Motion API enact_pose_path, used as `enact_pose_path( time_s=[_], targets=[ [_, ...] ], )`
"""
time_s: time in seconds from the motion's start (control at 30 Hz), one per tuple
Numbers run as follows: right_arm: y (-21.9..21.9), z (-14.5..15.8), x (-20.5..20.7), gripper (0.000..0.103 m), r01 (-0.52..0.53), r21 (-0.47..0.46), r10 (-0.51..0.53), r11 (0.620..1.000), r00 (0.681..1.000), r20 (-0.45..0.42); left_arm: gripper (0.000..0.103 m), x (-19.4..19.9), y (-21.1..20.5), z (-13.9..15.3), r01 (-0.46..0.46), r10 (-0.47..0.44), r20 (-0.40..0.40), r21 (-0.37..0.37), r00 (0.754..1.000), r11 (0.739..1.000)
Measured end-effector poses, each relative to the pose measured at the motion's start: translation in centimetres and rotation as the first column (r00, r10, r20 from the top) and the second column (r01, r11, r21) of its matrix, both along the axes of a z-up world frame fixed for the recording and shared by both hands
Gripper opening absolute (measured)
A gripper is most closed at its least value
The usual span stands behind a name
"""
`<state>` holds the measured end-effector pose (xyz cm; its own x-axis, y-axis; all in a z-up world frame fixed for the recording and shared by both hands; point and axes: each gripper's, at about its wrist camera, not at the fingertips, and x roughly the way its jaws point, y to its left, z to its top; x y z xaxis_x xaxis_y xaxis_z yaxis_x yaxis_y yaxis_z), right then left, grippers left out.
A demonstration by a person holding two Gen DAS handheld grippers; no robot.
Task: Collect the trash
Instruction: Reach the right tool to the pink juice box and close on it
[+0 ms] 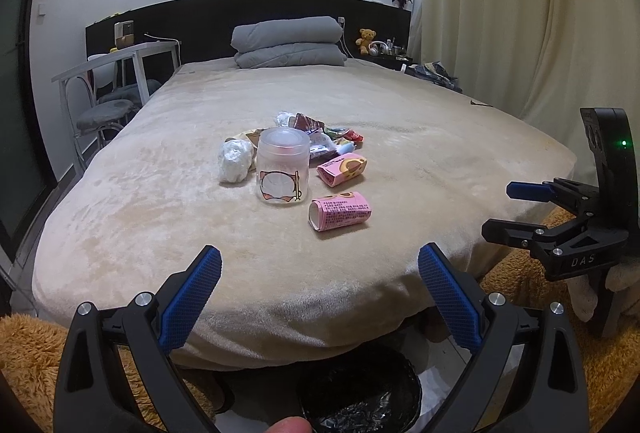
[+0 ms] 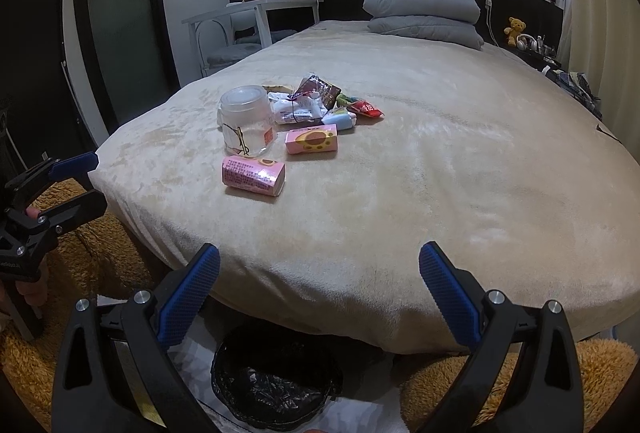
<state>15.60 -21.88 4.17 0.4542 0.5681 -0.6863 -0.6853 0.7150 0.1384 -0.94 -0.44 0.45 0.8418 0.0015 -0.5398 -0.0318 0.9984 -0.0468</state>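
Beige bed (image 1: 400, 137) carried trash pile (image 1: 296, 153): clear jar (image 1: 282, 169), pink cartons (image 1: 340, 211). My left fingers (image 1: 320, 289) and right fingers (image 2: 320, 289) spread wide, empty. Black-lined bin (image 2: 276, 381) below.

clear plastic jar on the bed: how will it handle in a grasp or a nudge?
The clear jar looks empty, so probably light. It stands upright on the soft blanket, so a nudge may tip it. Its smooth round wall could slip between the pads.

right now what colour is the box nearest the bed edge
Pink box with small red print, shown best in the right wrist view.
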Motion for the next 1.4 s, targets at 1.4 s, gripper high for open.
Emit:
enact_pose_path(
  time_s=[1.4],
  targets=[
    [16.3, -5.3, 8.8, 0.067, -0.06, -0.043, 0.041, 0.997, 0.931, -0.363, 0.097, 0.8, 8.5, 1.1, -0.137, 0.145, 0.011, -0.255, 0.989, 0.957]
  ],
)
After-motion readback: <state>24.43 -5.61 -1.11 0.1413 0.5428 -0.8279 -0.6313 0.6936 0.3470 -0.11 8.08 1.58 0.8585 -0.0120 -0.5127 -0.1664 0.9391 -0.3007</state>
